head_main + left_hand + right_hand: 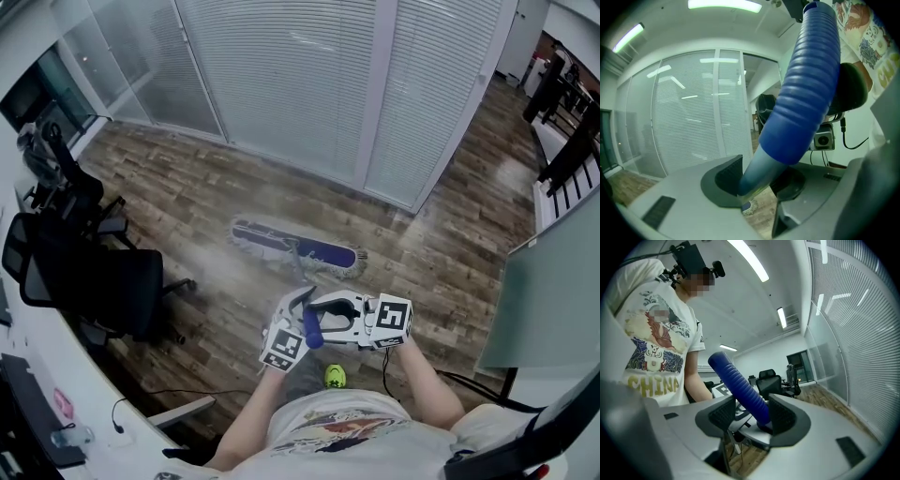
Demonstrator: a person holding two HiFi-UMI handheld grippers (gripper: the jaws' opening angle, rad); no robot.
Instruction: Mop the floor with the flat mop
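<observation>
Mop grip (312, 328), blue and ribbed, sits nearest me, clamped by both tools. My left gripper (759, 182) is closed on the smooth part just below the ribs, and my right gripper (752, 416) pinches the ribbed part. The pole (300, 264) slants down and away from the jaws to the mop head (323, 251), which lies flat on the floor (187, 197) well ahead of both grippers.
</observation>
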